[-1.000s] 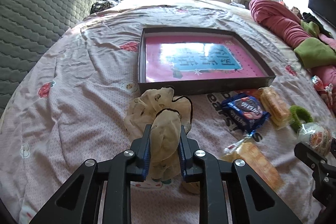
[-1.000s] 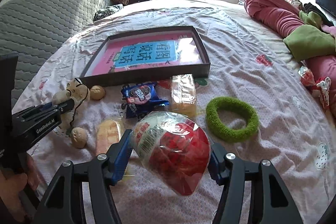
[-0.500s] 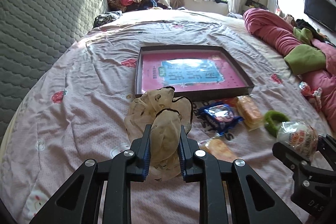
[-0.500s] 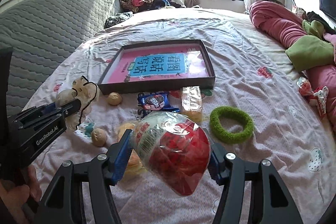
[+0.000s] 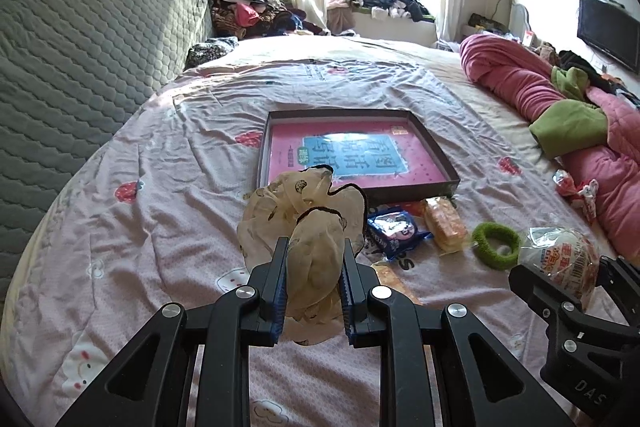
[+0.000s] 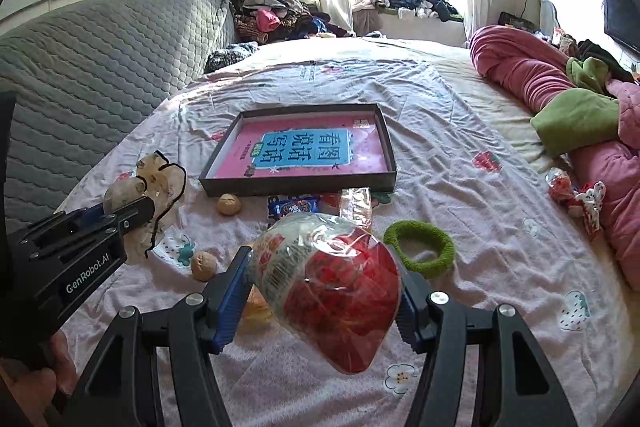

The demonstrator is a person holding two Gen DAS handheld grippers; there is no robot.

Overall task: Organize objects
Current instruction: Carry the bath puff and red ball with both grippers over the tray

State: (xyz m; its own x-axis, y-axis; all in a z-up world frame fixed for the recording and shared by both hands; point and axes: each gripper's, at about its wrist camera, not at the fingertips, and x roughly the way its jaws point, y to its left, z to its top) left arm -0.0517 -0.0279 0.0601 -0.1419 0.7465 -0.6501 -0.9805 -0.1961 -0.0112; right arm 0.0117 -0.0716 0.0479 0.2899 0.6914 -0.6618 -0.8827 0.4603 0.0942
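Note:
My left gripper [image 5: 314, 247] is shut on a cream frilly scrunchie with black edging [image 5: 308, 211], lifted above the bed; the same scrunchie [image 6: 160, 183] and left gripper [image 6: 132, 211] show at the left of the right wrist view. My right gripper [image 6: 324, 267] is shut on a round snack in clear and red wrapping [image 6: 332, 283], also seen as the wrapped snack [image 5: 564, 263] at the right of the left wrist view. A shallow dark box [image 6: 384, 135] with a pink and blue sheet inside lies mid-bed, beyond both grippers.
On the pink sheet in front of the box lie a blue snack packet [image 5: 394, 233], an orange wrapped snack [image 5: 444, 223], a green hair ring [image 6: 420, 247] and two walnuts [image 6: 229, 205]. A grey quilted headboard [image 5: 80, 67] stands left; a pink quilt [image 5: 520, 83] lies right.
Both grippers have risen with their loads, so the bed and the box look smaller and farther. The left view has rolled toward level. Neither grip has changed.

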